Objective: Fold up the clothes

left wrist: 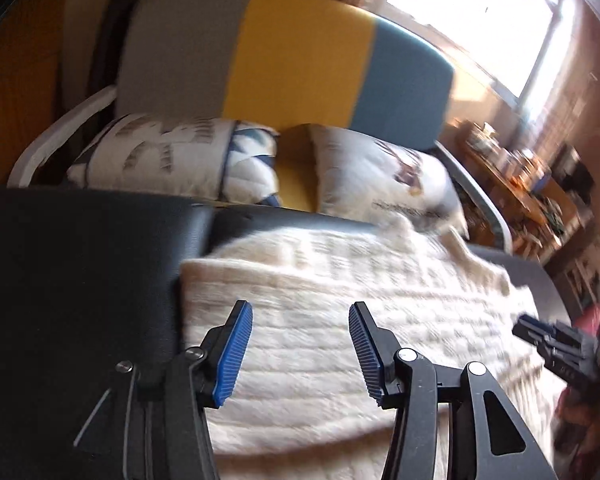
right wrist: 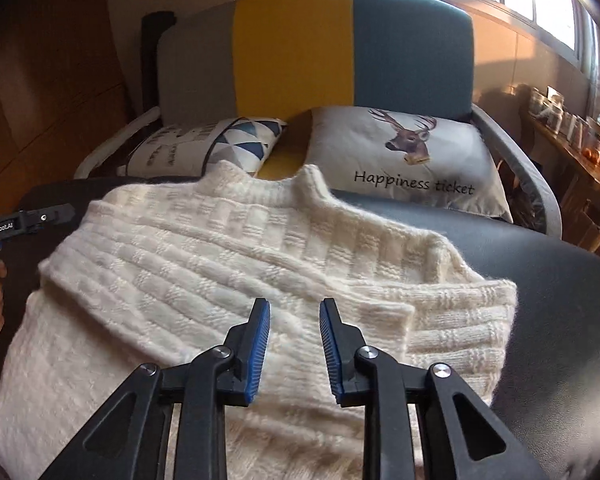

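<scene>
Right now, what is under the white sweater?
The white sweater lies on a dark padded surface, visible around its left, far and right edges. Whatever sits directly beneath the knit is covered. Both grippers, left and right, hover open above it.

A cream-white knitted sweater with thick ribbed bands point(right wrist: 204, 264) lies flat on the dark leather-like surface point(right wrist: 560, 300), partly folded. Its high collar point(right wrist: 268, 184) reaches over the far edge of the surface. One sleeve point(right wrist: 452, 320) is folded across the body, with its ribbed cuff near the right edge.
</scene>
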